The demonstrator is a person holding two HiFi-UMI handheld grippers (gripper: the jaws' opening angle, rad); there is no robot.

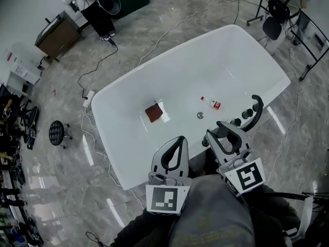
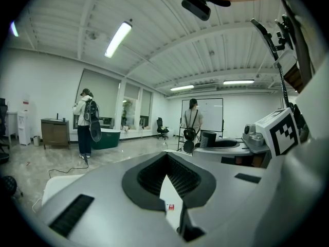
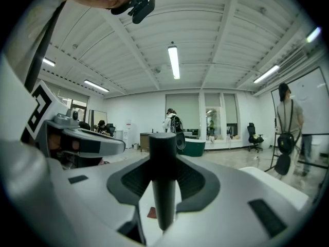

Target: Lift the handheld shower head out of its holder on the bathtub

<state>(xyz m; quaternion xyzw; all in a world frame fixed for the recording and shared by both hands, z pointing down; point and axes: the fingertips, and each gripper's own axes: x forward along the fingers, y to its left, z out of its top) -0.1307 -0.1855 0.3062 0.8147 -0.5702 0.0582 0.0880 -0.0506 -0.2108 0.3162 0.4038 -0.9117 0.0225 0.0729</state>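
A white bathtub (image 1: 105, 133) fills the middle of the head view. A black curved spout (image 1: 256, 109) and black knobs (image 1: 237, 122) stand on its near right rim. My right gripper (image 1: 222, 130) is at that rim, just left of the knobs, shut on the black shower head handle (image 1: 224, 126). In the right gripper view the handle (image 3: 163, 179) stands upright as a black rod between the jaws of that gripper (image 3: 163, 138). I cannot tell whether it still sits in its holder. My left gripper (image 1: 179, 139) hangs over the tub's near rim, shut on nothing (image 2: 166, 156).
Inside the tub lie a red-brown square (image 1: 154, 112), a small red-and-white bottle (image 1: 213, 104) and the drain (image 1: 200, 115). Cables (image 1: 97, 66) run over the marble floor left of the tub. A black stool (image 1: 56, 131) stands at left, a brown cabinet (image 1: 55, 35) far left. A person (image 2: 85, 120) stands across the room.
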